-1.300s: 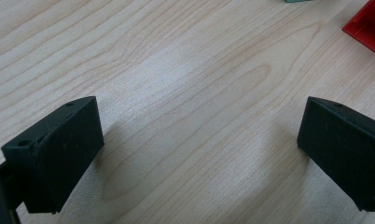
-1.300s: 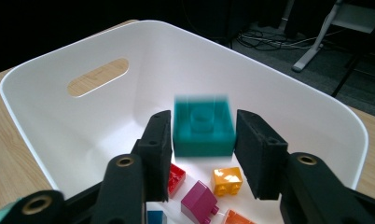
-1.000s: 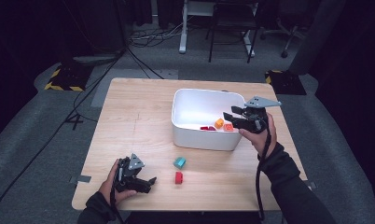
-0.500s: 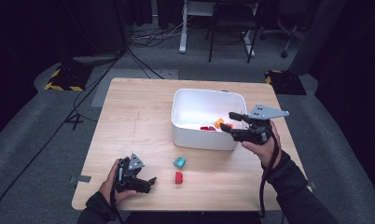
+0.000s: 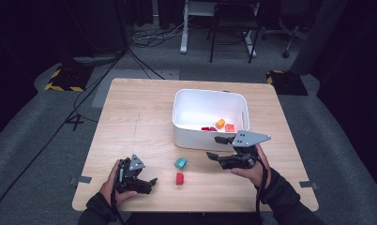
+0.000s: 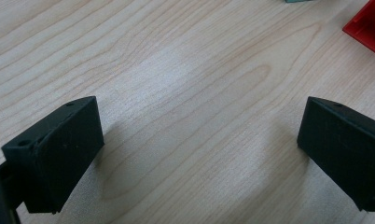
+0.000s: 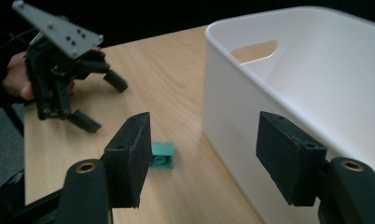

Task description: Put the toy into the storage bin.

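The teal block lies on the table, just left of the right gripper, whose empty jaws have just been opening. The left gripper rests wide, farther away.

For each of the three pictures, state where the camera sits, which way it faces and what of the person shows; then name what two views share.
High view: above the person's side, facing forward and down on the table; forearms, hands, left gripper and right gripper.
Left gripper view: on the left gripper, facing down at the wood; its own two jaws, apart.
Right gripper view: on the right gripper, facing along the table beside the white bin; its own jaws, apart.
Shared: the teal block.
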`<state>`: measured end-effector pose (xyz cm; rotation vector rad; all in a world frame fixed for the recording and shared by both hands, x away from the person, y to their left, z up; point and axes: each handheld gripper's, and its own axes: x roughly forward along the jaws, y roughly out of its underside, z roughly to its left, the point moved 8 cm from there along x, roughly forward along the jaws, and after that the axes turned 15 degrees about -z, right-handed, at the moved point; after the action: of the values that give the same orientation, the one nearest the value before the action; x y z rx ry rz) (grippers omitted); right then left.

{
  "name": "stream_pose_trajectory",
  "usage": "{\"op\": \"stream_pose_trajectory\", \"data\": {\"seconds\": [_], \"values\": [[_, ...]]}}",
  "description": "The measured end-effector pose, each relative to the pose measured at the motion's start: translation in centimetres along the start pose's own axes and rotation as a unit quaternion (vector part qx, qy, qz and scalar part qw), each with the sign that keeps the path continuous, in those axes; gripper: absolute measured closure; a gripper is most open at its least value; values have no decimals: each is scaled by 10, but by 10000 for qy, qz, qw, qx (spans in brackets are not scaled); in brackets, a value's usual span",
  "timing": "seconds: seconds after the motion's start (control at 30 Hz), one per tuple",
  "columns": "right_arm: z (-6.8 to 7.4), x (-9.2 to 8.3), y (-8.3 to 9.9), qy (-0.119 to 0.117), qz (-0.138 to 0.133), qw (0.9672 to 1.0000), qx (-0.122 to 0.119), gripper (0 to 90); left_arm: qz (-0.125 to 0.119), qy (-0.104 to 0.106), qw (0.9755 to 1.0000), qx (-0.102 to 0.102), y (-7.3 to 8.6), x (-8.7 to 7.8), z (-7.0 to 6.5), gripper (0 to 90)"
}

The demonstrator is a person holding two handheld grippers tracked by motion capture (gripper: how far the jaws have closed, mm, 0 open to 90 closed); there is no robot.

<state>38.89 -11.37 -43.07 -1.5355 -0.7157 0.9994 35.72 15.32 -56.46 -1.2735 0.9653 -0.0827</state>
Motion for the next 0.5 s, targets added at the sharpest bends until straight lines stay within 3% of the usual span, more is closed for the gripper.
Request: {"op": "stream_pose_trajectory", "data": {"seconds": [0.33, 0.5], "values": [[40, 26, 54, -530, 512, 9973, -58, 363, 6, -17, 10000, 0, 0, 0, 0, 5], [47, 36, 71, -631, 662, 9958, -11, 367, 10, -17, 10000, 0, 0, 0, 0, 5]]}}
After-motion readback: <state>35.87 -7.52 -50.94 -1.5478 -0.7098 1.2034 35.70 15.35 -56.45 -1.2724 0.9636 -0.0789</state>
